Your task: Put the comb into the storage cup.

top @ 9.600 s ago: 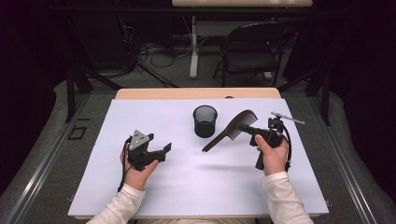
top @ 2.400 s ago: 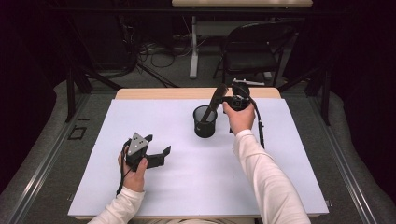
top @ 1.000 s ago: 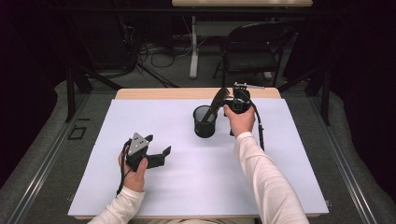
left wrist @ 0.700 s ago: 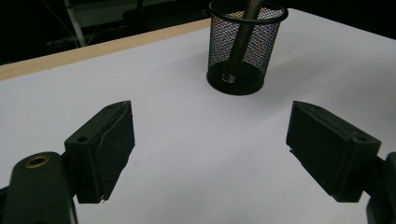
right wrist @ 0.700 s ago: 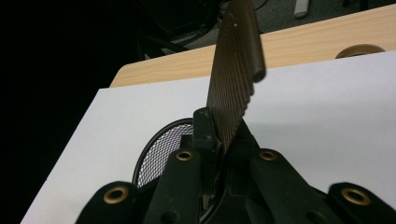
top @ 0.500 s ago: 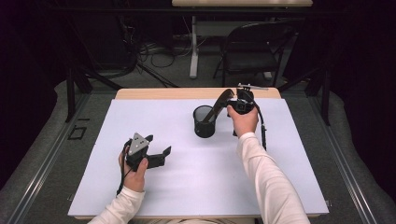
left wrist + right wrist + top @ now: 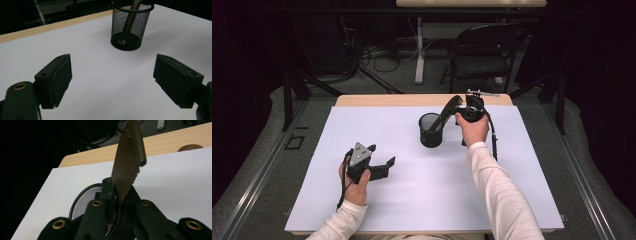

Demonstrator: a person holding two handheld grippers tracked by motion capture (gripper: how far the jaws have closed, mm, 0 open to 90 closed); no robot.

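Your right hand-held gripper (image 7: 466, 111) was up at the far side of the white desk (image 7: 412, 200), clamped on the toothed end of a dark comb (image 7: 446, 111). The comb slanted down to the left, its handle end inside the black mesh cup (image 7: 431, 131). Your left hand-held gripper (image 7: 379, 161) rested on the desk nearer you, well apart from the cup, jaws spread wide with nothing between them.

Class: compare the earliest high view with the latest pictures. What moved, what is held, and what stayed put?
The comb went from lying on the table into the mesh cup, handle down, carried by the right gripper, whose jaws grip it. The left gripper stayed open in place; the cup did not move.
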